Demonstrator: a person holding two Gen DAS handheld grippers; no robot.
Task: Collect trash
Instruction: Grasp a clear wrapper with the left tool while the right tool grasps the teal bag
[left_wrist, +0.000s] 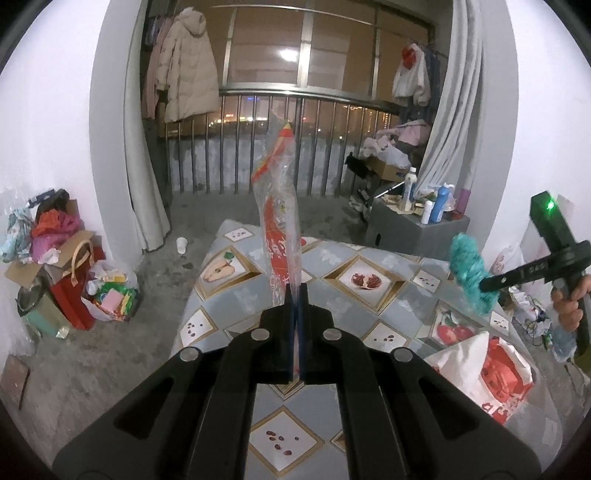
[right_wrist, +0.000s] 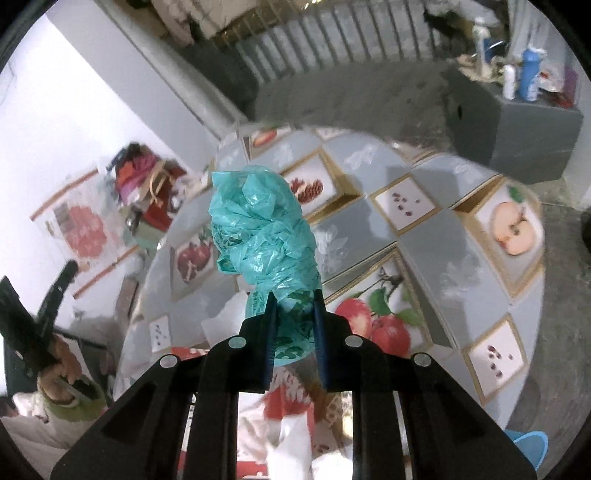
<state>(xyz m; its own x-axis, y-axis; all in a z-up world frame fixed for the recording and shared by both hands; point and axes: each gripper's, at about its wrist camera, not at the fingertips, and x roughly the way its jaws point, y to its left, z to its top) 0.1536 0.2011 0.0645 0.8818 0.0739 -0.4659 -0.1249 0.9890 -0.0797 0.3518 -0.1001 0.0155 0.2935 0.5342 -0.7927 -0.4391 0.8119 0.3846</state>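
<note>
left gripper is closed on a clear wrapper w/ red print, standing upright above the tabletop; its lower end is hidden btw the jaws. right gripper clamps a crumpled teal plastic bag, pointing steeply down over the tabletop. red-white bag below is blurred.

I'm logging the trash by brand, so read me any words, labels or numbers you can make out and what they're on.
Nothing reads clearly.
Clear wrapper with red and yellow print, in the left tongs: red characters, too distorted to read.
White and red bag on the table: red print, blurred.
Teal plastic bag, in the right tongs: dark print, crumpled and illegible.
Bottles: labels too small.
</note>
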